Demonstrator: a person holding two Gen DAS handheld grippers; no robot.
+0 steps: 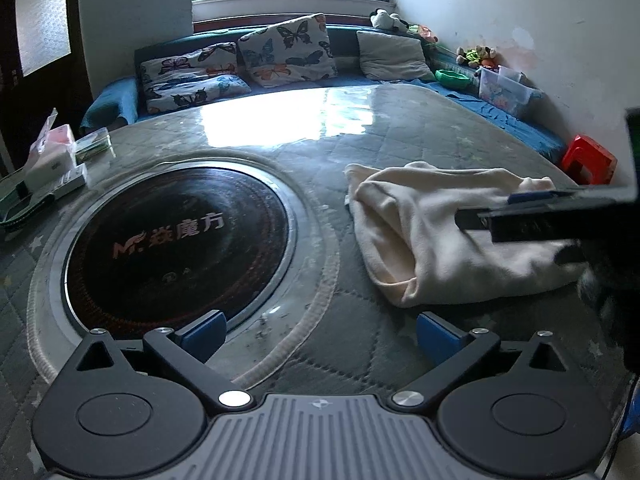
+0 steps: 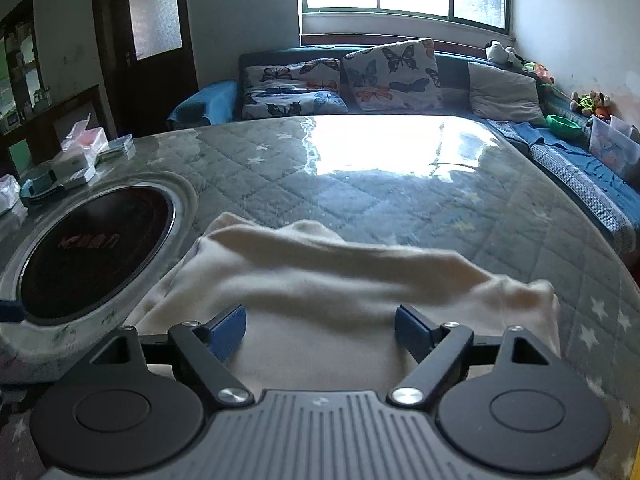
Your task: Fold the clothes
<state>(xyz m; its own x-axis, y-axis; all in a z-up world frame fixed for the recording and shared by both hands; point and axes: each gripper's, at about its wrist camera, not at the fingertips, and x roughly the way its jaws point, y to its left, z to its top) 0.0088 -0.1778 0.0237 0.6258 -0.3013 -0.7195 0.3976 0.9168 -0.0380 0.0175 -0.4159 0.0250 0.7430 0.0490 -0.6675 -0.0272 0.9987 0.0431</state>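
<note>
A cream garment (image 1: pixel 432 236) lies bunched on the quilted table cover, to the right of the round black hotplate. It fills the near middle of the right wrist view (image 2: pixel 320 296). My left gripper (image 1: pixel 320 334) is open and empty, low over the table cover just left of the garment. My right gripper (image 2: pixel 320 330) is open, with the garment right under and between its blue pads, which grip nothing. The right gripper also shows in the left wrist view (image 1: pixel 532 216), reaching in from the right over the garment.
A round black hotplate (image 1: pixel 176 248) is set into the table (image 2: pixel 400 184). Boxes and packets (image 1: pixel 56 160) sit at the table's far left. A blue sofa with butterfly cushions (image 1: pixel 288 50) runs behind, a red stool (image 1: pixel 588 160) at the right.
</note>
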